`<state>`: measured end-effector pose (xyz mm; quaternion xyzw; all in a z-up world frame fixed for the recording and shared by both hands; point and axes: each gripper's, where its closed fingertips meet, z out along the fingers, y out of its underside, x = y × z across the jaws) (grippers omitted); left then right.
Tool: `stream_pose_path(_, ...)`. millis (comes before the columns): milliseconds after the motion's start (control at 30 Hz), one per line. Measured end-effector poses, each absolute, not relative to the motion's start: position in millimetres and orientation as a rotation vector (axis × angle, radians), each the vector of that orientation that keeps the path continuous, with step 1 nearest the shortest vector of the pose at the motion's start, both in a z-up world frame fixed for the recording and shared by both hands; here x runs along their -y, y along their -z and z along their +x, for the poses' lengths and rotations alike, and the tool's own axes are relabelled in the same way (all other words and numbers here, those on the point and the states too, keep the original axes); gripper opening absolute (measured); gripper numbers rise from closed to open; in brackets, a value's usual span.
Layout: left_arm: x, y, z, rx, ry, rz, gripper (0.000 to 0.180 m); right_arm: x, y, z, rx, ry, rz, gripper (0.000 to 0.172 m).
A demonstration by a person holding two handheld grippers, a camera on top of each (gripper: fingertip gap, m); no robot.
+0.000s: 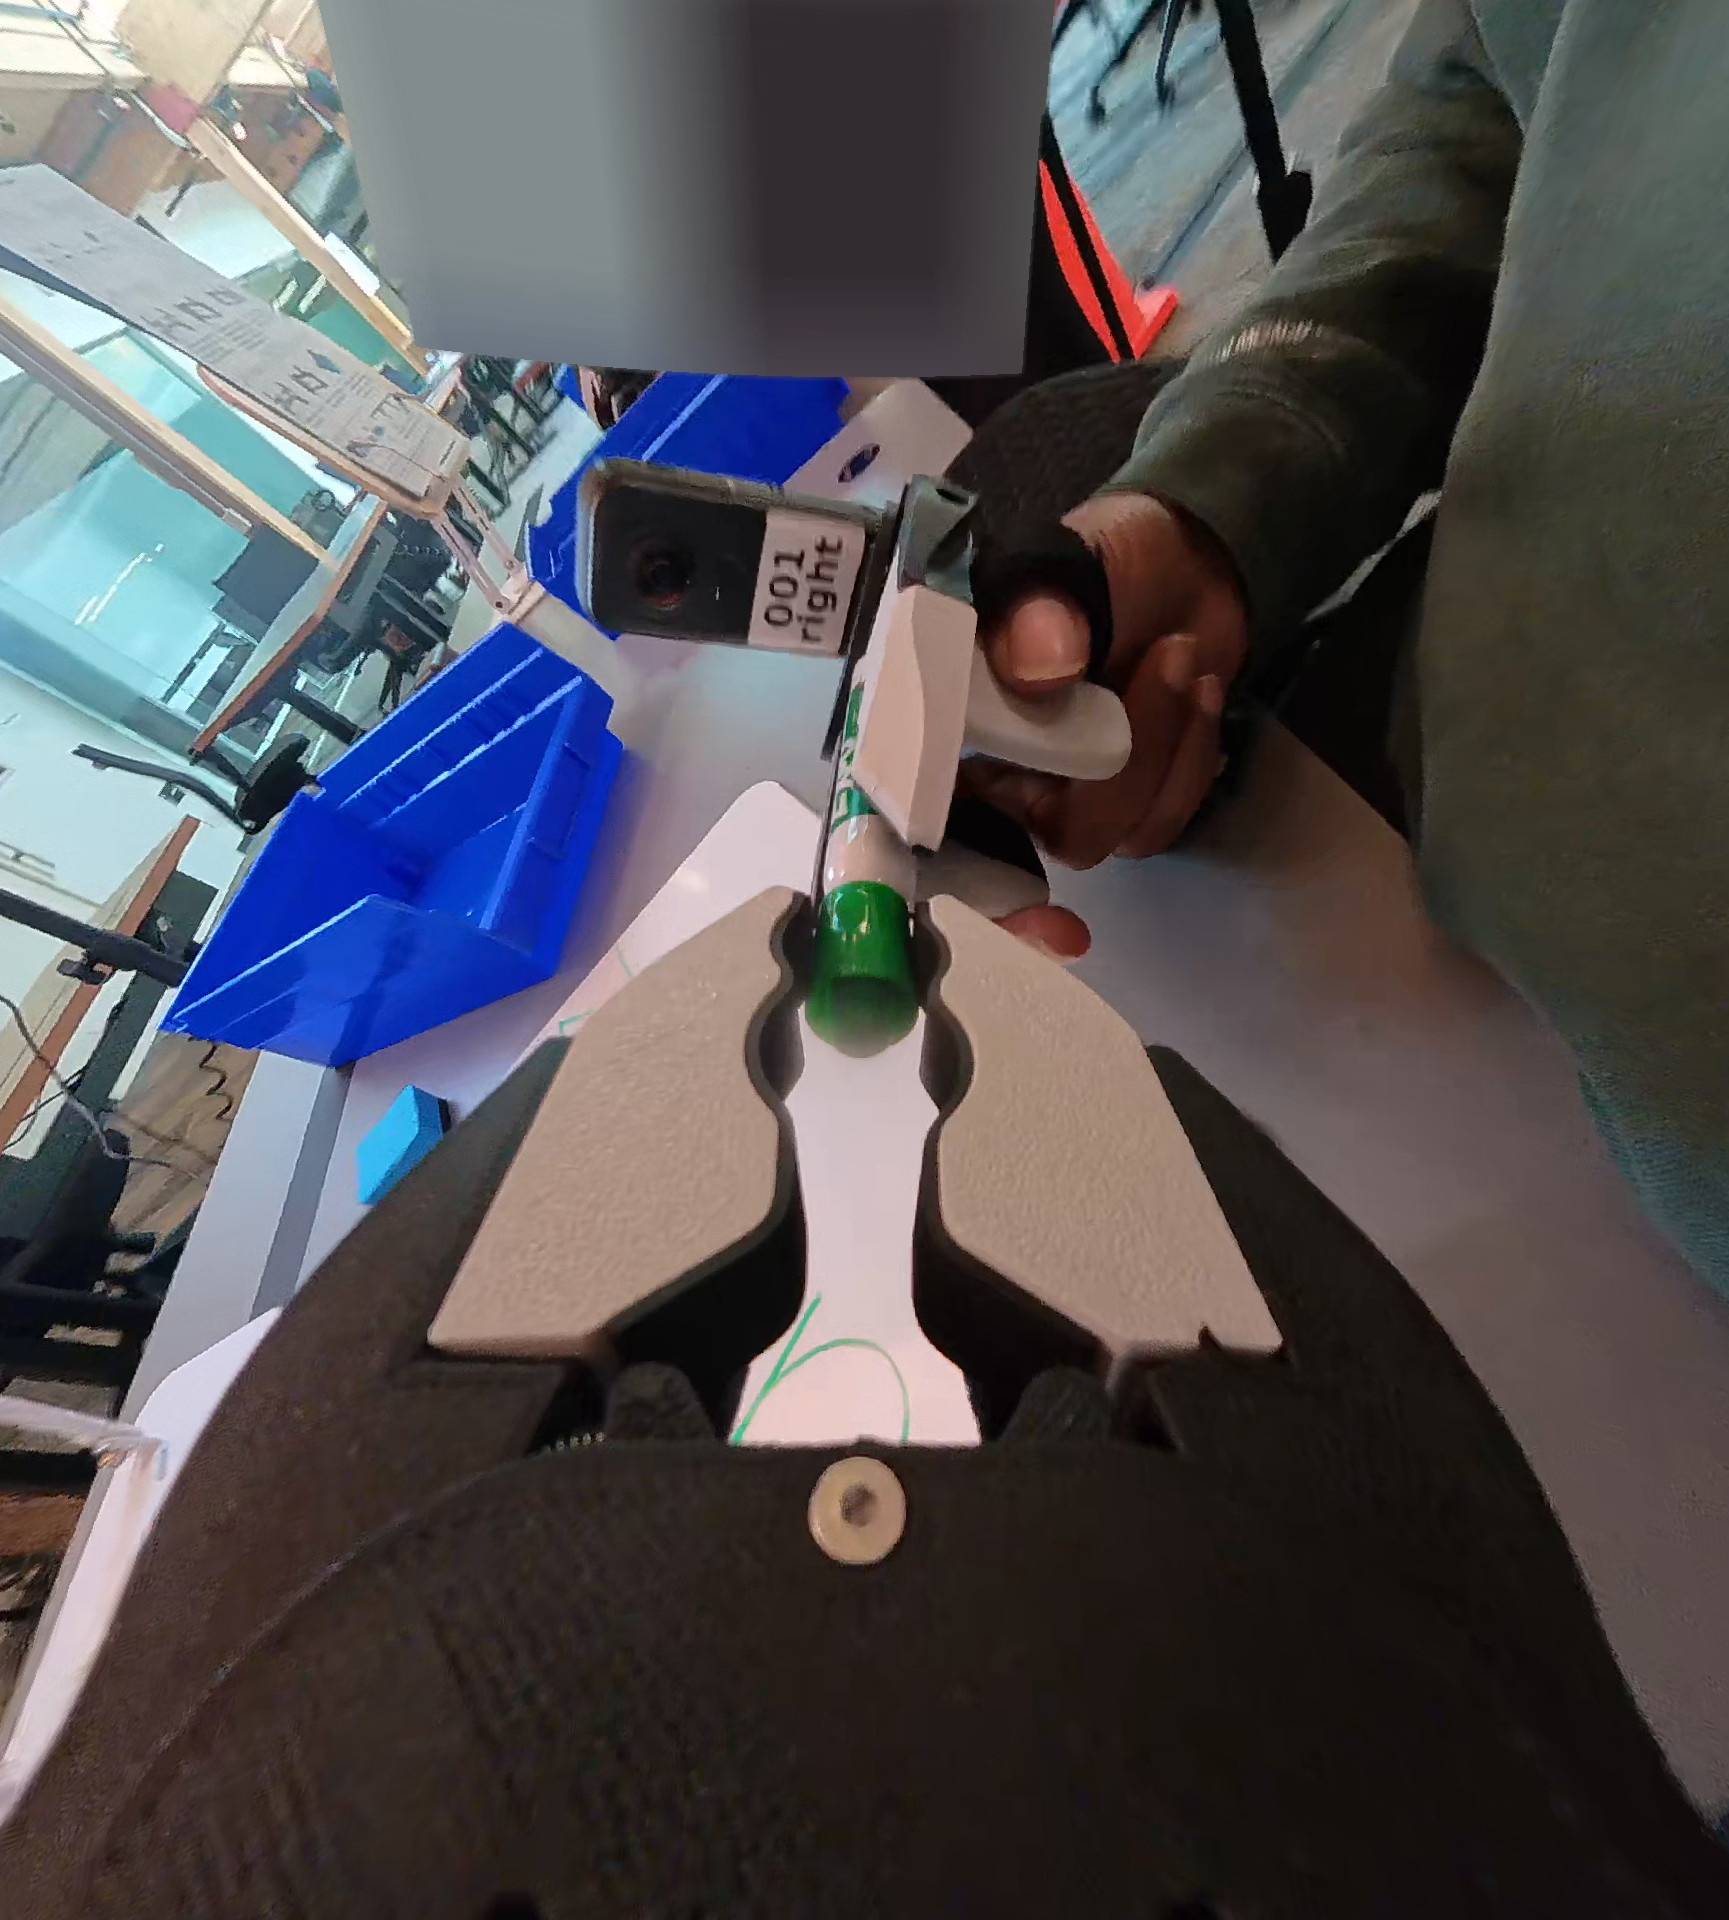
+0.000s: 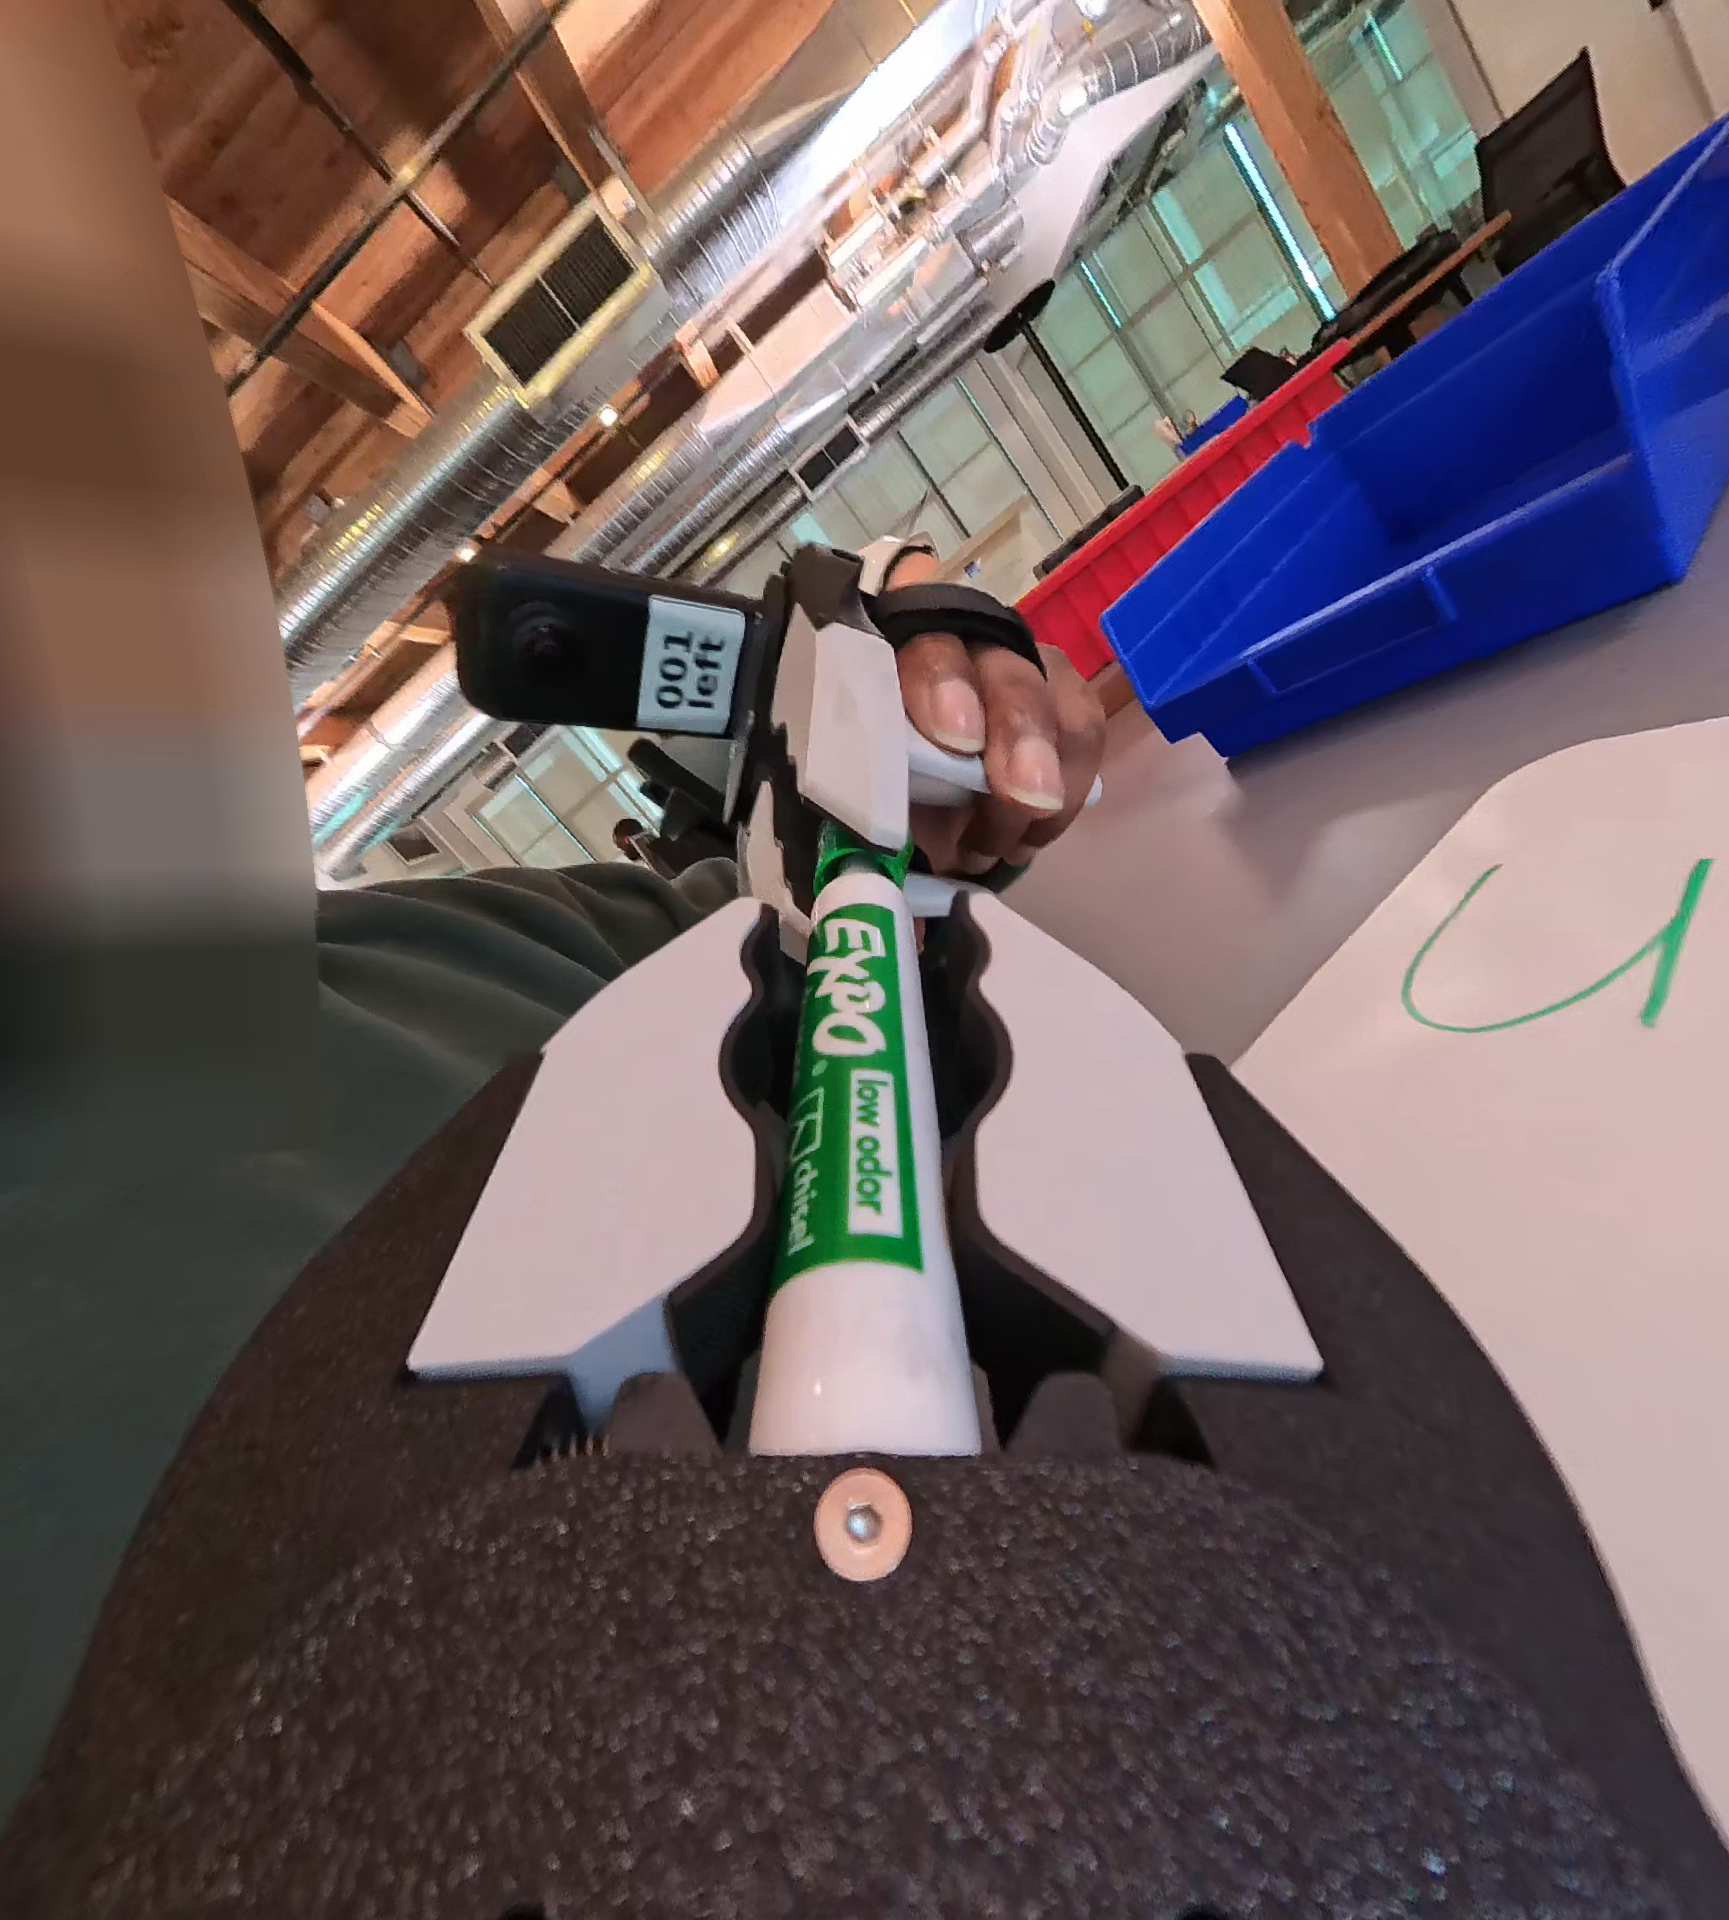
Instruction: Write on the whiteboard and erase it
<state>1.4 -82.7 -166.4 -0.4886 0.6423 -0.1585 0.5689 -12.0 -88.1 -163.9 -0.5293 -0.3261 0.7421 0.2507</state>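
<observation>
A white whiteboard marker with a green label (image 2: 855,1122) lies lengthwise between my right gripper's (image 2: 855,935) fingers, and they are shut on its barrel. Its green cap (image 1: 858,966) is at the far end, clamped between the pads of my left gripper (image 1: 858,925). The two grippers face each other tip to tip above the table. The left gripper shows in the right wrist view (image 2: 839,821), and the right gripper shows in the left wrist view (image 1: 896,758). The white whiteboard (image 2: 1514,1299) lies flat below, with green strokes (image 2: 1566,966) on it.
A blue bin (image 1: 403,862) stands on the grey table beyond the board; it also shows in the right wrist view (image 2: 1462,499) with a red bin (image 2: 1182,530) behind it. A small blue block (image 1: 401,1138) lies near the board's edge. The person's sleeve (image 1: 1618,727) is close on the right.
</observation>
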Motion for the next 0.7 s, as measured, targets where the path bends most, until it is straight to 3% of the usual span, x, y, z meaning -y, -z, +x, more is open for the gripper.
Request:
stream_pose_path(33,82,169,1,-1.523,0.345,-1.162,0.019,88,167,-13,0.9,-1.997,-1.459,0.033)
stream_pose_path(333,79,178,7,-1.515,0.327,-1.187,0.02,84,167,-14,0.855,-2.006,-1.492,0.035)
stream_pose_path(400,78,170,7,-1.504,0.357,-1.189,0.019,86,160,-12,0.956,-1.939,-1.462,0.043)
stream_pose_path(467,76,160,-2,-1.486,0.402,-1.204,0.019,75,149,-2,1.059,-1.706,-1.428,0.051)
stream_pose_path(633,65,157,-19,-1.473,0.42,-1.296,0.02,54,156,15,1.491,-0.789,-1.343,0.048)
stream_pose_path(700,66,166,-16,-1.507,0.418,-1.32,0.02,58,165,8,1.613,-0.609,-1.291,0.043)
